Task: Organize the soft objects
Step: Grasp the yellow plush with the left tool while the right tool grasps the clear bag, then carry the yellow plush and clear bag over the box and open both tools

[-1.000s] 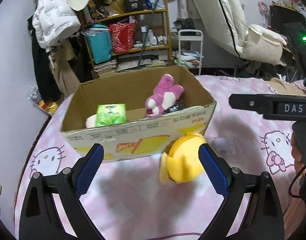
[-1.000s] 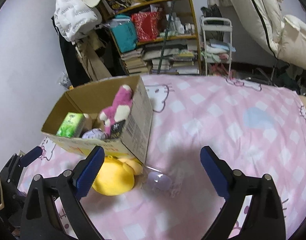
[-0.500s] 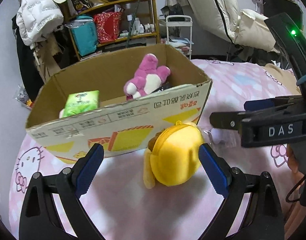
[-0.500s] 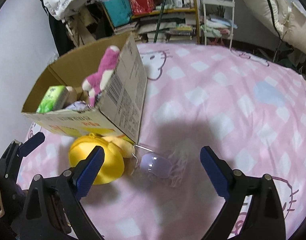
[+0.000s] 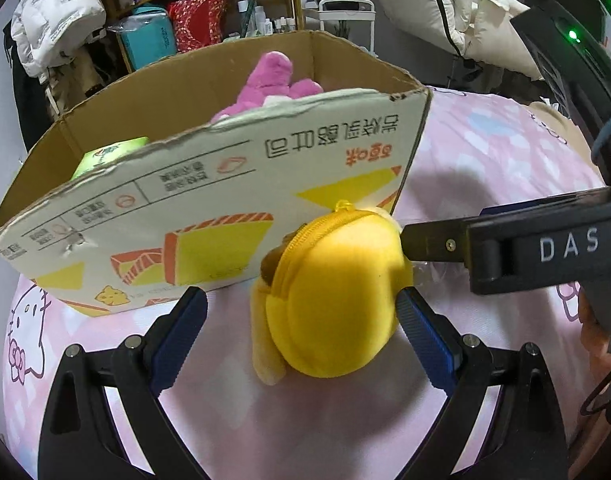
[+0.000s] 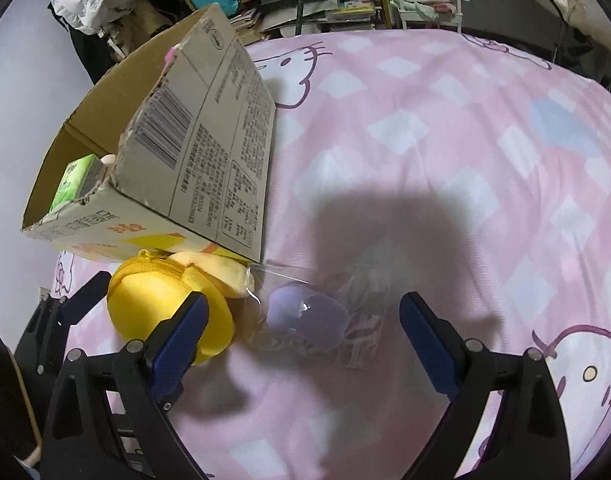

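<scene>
A yellow plush pouch [image 5: 333, 296] with a zip lies on the pink bedspread against the front of a cardboard box [image 5: 209, 208]. My left gripper [image 5: 301, 328] is open, its blue pads on either side of the pouch; the right pad touches it. A lilac soft egg in a clear bag [image 6: 305, 316] lies right of the pouch [image 6: 165, 312]. My right gripper [image 6: 301, 336] is open around the bag, just above the bed. The box [image 6: 201, 128] holds a pink plush [image 5: 273, 80] and a green tissue pack [image 5: 109, 156].
The pink Hello Kitty bedspread [image 6: 445, 128] stretches to the right. The right gripper's black body [image 5: 537, 256] reaches across close beside the pouch. Cluttered shelves [image 5: 209, 20], a white jacket and a white trolley stand behind the bed.
Both grippers have moved down and forward. The left now straddles the yellow pouch, the right straddles the bagged lilac egg. Both stay open.
</scene>
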Motion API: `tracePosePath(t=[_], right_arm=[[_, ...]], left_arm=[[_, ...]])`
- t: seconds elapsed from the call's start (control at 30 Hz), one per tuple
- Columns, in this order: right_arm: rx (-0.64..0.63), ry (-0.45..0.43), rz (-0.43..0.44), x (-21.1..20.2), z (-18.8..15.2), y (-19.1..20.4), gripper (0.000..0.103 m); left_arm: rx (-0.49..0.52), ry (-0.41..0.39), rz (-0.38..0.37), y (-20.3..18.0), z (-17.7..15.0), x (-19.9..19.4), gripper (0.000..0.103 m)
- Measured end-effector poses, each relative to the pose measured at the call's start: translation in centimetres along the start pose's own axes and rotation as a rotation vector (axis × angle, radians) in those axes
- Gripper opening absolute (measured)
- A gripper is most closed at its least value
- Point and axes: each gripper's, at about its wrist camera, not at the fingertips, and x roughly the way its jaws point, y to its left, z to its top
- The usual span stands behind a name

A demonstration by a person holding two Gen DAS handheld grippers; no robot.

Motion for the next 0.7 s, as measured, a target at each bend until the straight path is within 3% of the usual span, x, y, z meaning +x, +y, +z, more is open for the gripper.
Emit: tracePosePath(t=[0.07, 0.13, 0.27, 0.5, 0.7], right_arm=[[0.008, 0.010, 0.014, 0.1, 0.1, -0.1, 0.092], [0.016, 0.016, 0.021, 0.2, 0.2, -0.2, 0.091], [0.017, 0.023, 0.018, 0.4, 0.3, -0.6, 0.088], [0.017, 0.040, 0.012, 1.0, 0.5, -0.8, 0.088], [-0.001, 0.048, -0.008, 1.6, 0.3, -0.6, 0.088]], left_arm=[[0.011, -0.007, 0.006, -0.2, -0.1, 0.1, 0.094], [0.016, -0.013, -0.002, -0.3, -0.2, 0.2, 0.090], [0.008, -0.006, -0.075, -0.3, -0.3, 0.2, 0.065], [-0.017, 0.001, -0.069, -0.1, -0.6, -0.2, 0.060], [-0.035, 0.010, -0.019, 0.6, -1.0, -1.2, 0.059]])
